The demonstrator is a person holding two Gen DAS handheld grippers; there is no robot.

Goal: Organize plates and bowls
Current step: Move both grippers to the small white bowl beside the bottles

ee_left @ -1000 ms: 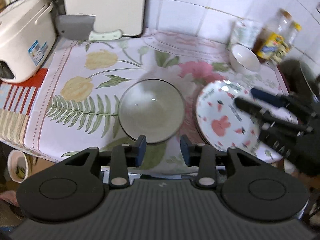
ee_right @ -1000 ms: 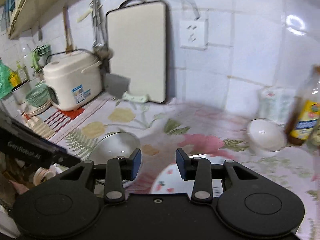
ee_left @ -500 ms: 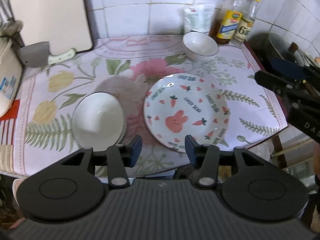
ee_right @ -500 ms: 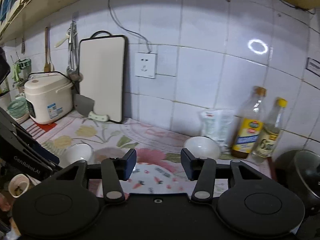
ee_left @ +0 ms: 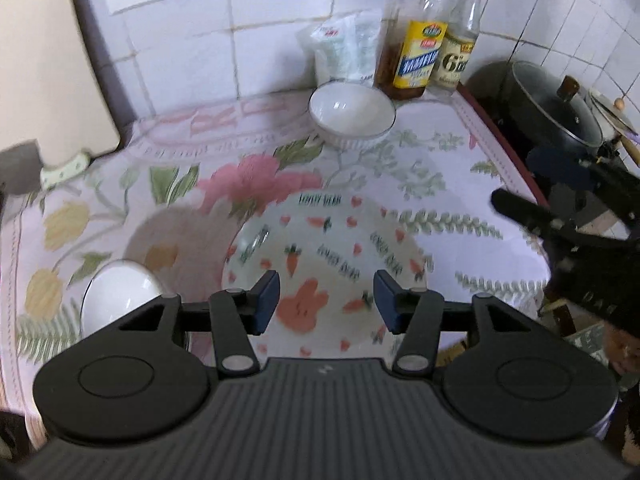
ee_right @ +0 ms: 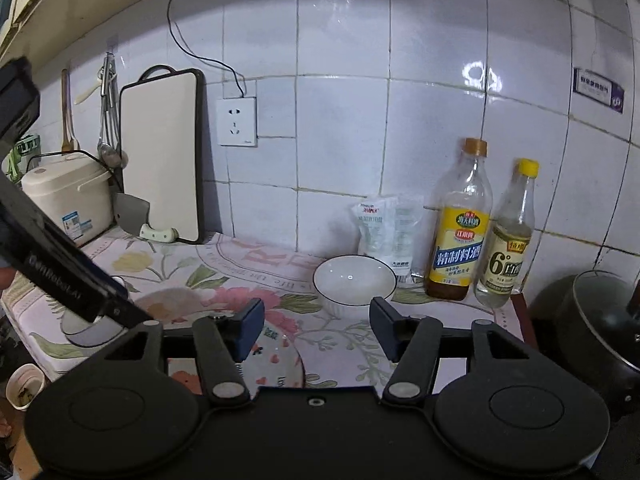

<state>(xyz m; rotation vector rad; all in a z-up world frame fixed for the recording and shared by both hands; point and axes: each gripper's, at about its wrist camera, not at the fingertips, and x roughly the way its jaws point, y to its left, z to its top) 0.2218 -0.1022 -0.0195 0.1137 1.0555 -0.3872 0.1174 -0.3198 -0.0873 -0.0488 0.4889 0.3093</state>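
A white plate with carrot and rabbit prints (ee_left: pixel 332 252) lies on the floral cloth; my left gripper (ee_left: pixel 326 306) hovers open and empty over its near edge. A small white bowl (ee_left: pixel 352 114) stands at the back by the bottles. Another white bowl (ee_left: pixel 120 296) sits front left, partly hidden by the left gripper. My right gripper (ee_right: pixel 316 330) is open and empty, held above the counter's front, facing the back bowl (ee_right: pixel 354 282); the plate (ee_right: pixel 276 364) shows just below its fingers. The right gripper also shows in the left wrist view (ee_left: pixel 560 208) at the right.
Two bottles (ee_right: pixel 460 224) and a white pouch (ee_right: pixel 384 236) stand against the tiled wall. A cutting board (ee_right: pixel 160 156), a cleaver (ee_right: pixel 132 212) and a rice cooker (ee_right: pixel 68 196) are at the back left. A dark lidded pot (ee_left: pixel 552 108) sits at the right.
The left gripper swung right and forward, from over the front-left bowl to over the plate. The right gripper rose and turned toward the back bowl and bottles. Both jaws opened wider.
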